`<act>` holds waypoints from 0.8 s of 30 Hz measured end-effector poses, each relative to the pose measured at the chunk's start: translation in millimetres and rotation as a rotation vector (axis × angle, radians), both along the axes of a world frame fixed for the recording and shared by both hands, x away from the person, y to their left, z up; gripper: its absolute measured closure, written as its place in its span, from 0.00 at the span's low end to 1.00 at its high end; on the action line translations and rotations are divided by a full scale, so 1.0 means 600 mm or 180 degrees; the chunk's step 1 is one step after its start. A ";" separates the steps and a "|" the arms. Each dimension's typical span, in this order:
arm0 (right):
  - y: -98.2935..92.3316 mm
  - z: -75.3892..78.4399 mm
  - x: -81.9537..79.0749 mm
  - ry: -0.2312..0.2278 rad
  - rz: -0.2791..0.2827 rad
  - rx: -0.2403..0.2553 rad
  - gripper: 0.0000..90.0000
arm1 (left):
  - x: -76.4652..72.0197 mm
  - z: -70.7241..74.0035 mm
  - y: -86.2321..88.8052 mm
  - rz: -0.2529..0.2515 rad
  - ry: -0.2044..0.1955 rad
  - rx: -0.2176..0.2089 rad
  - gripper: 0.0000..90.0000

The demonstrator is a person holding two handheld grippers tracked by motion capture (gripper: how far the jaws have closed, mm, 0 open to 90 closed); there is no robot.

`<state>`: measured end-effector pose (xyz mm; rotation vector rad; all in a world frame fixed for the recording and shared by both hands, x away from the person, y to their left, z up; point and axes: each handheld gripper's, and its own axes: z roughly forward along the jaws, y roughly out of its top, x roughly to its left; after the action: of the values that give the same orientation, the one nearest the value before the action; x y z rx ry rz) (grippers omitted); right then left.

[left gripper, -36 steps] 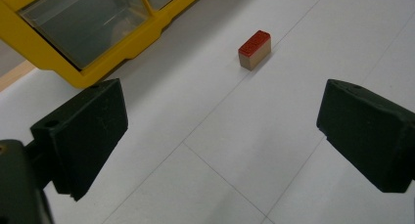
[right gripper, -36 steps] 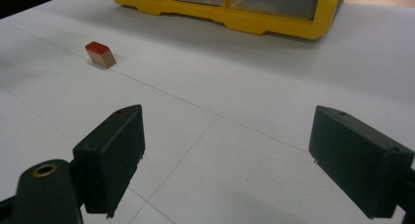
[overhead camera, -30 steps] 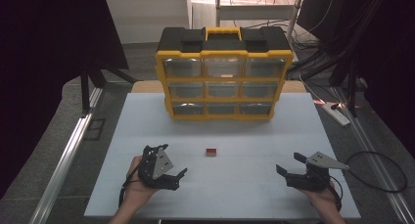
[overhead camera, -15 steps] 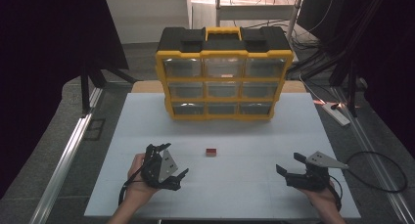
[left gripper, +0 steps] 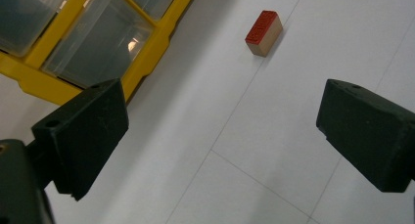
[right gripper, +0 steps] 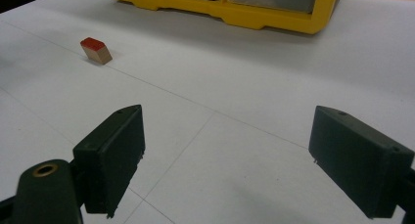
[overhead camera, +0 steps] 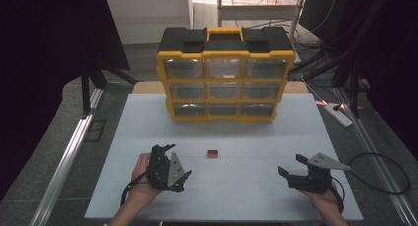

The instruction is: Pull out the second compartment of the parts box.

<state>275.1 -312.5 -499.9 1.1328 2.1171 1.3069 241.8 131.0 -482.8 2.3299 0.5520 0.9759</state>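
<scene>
Resting low at the near desk [overhead camera: 236, 137] edge, the left hand-held gripper [overhead camera: 170, 162] tilts toward the small red-topped wooden block [overhead camera: 212, 153], right hand-held gripper [overhead camera: 292, 168] well apart on the other side. Block lies flat mid-desk, in front of the yellow drawer organizer [overhead camera: 225, 73]. Both sets of jaws spread wide, holding nothing.

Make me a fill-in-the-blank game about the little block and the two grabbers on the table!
1. The top of the little block is painted ____.
2. The drawer box has a black top and a ____ frame.
3. The jaws of the left gripper and the right gripper are both ____.
4. The block lies on the table, closer to the ____ gripper.

Missing words: red; yellow; open; left
</scene>
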 end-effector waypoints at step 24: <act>0.000 0.000 0.001 0.0020 0.0002 -0.0015 0.15 | 0.001 0.008 -0.033 -0.0168 -0.0477 0.0828 0.05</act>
<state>275.5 -312.6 -500.1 1.1359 2.1242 1.2995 242.2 111.4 -478.1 2.4543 0.3175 1.2485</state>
